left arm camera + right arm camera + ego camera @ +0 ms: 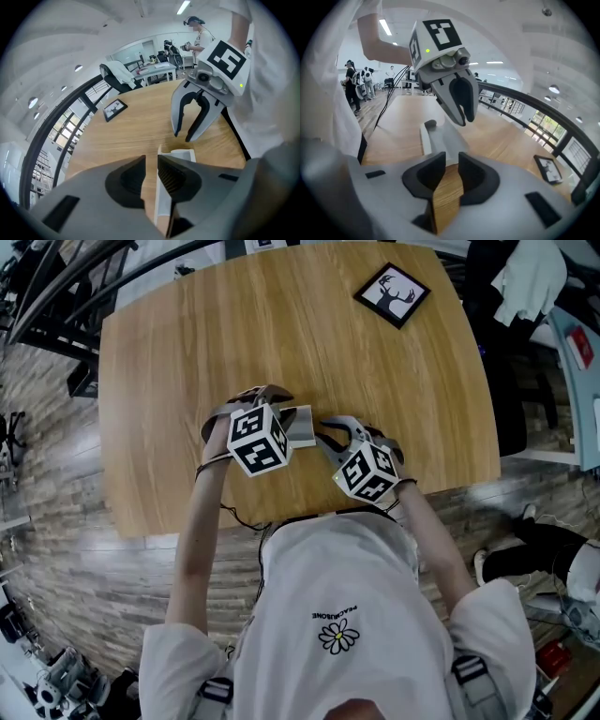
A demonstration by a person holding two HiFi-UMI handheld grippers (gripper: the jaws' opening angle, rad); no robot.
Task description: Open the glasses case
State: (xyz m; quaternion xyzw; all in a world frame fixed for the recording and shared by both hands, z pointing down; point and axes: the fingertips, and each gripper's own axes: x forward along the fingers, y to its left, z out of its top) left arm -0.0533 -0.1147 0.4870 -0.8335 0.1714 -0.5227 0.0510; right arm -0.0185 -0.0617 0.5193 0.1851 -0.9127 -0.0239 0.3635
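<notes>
The pale grey glasses case (302,425) lies on the wooden table (281,324), between my two grippers. In the left gripper view, my left gripper (151,176) stands slightly open right above the case (182,153). A thin pale edge of the case runs up between the jaws, close to the right pad (172,174), with wood showing in the gap beside it. My right gripper (451,176) is open with only table wood between its pads; the case (443,136) lies just beyond its tips. Each gripper sees the other: the right gripper (183,137) and the left gripper (463,121) hang over opposite ends of the case.
A black-framed picture (392,294) lies at the table's far right. The near table edge (309,514) is close to the person's body. Railings, desks and several people stand in the room beyond.
</notes>
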